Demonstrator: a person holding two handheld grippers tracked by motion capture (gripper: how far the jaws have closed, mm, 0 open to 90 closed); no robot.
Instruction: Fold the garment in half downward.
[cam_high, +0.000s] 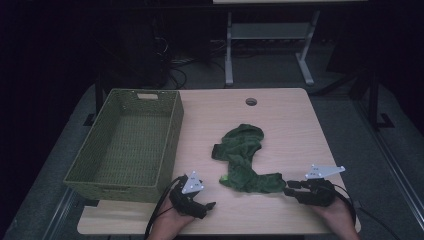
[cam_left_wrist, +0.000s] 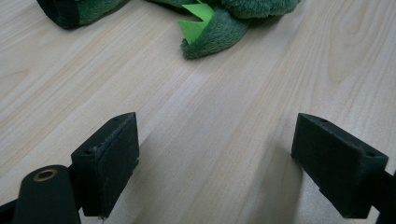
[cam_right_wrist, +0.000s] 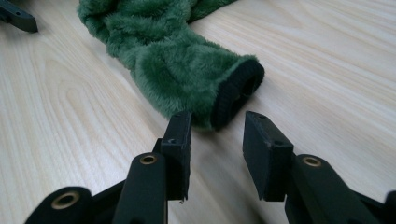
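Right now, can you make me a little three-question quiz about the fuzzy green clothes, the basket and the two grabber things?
1. True or false: the fuzzy green plush garment lies inside the olive woven basket.
2. What does the right gripper point at? A) the garment's dark ribbed cuff B) the basket's handle C) the round hole in the light wooden table
3. Fill in: the left gripper has its jaws wide ____, with bare table between them.

Key: 1 false, it lies on the table beside the basket. 2 A. 3 open.
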